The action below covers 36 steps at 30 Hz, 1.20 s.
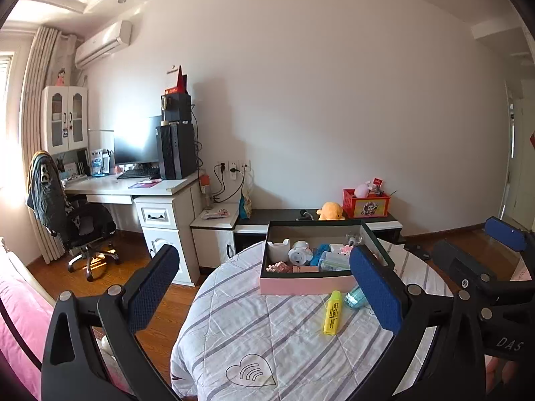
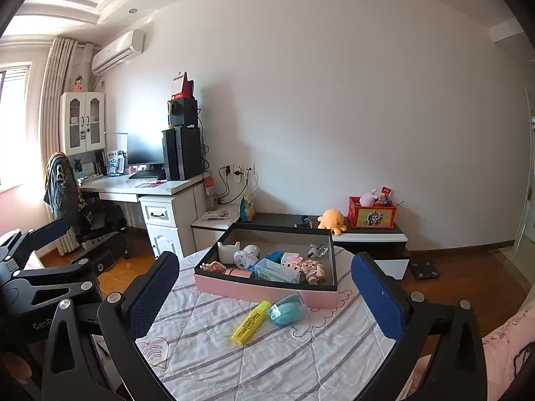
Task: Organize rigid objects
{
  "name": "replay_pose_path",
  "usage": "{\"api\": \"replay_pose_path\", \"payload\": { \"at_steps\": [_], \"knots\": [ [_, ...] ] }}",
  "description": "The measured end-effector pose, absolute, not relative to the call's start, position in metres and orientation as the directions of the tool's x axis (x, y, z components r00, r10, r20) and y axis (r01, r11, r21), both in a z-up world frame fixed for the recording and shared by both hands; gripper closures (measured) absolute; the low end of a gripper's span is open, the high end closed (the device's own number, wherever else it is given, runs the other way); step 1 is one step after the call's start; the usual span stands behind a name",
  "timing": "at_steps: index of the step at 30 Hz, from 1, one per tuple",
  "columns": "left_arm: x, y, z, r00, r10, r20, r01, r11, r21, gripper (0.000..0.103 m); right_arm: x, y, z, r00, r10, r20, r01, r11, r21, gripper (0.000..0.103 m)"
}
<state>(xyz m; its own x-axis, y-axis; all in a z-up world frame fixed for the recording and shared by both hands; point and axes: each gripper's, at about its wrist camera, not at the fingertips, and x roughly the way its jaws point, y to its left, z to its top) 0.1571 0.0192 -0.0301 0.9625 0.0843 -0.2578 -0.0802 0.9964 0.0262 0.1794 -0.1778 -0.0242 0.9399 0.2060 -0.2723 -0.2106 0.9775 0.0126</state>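
While both tools hung above the near edge of the table [image 2: 207, 351], nothing was yet gripped, so the step I judged to be in hand was a first pick.

Left gripper [image 1: 264, 287]: fingers spread wide, holding nothing; it sat left of the loose items.
Right gripper [image 2: 264, 297]: fingers likewise wide apart and empty; the loose items lay between its pads in view, so I judged it the better placed.
Yellow highlighter [image 2: 251, 322]: lying flat on the striped cloth, just near of the box; slanted, its cap end toward the far right.
Teal case [image 2: 288, 309]: just right of the highlighter, close to or touching it; I could not tell which.
Pink box [image 2: 267, 292]: open, already crowded with small figures and a blue container; free floor seemed to lie at the far side.
Approach: I meant to close across the highlighter's narrow body, not along it; descend level so the cloth was not snagged.
Risk: nudging the case while closing.
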Motion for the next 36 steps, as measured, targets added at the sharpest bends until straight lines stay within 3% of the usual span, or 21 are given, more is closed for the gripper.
{"api": "replay_pose_path", "payload": {
  "at_steps": [9, 19, 36],
  "knots": [
    [0.09, 0.016, -0.016, 0.977, 0.103, -0.186, -0.1, 0.995, 0.028, 0.0, 0.106, -0.178, -0.007, 0.97, 0.16, -0.186, -0.163, 0.987, 0.0, 0.0],
    [0.066, 0.012, -0.009, 0.982, 0.129, -0.14, -0.126, 0.992, 0.031, 0.0, 0.083, -0.182, -0.002, 0.978, 0.149, -0.149, -0.151, 0.989, 0.001, 0.0],
    [0.071, 0.013, -0.016, 0.978, 0.125, -0.166, -0.122, 0.992, 0.03, 0.0, 0.085, -0.18, -0.007, 0.975, 0.147, -0.165, -0.148, 0.989, 0.005, 0.0]
  ]
}}
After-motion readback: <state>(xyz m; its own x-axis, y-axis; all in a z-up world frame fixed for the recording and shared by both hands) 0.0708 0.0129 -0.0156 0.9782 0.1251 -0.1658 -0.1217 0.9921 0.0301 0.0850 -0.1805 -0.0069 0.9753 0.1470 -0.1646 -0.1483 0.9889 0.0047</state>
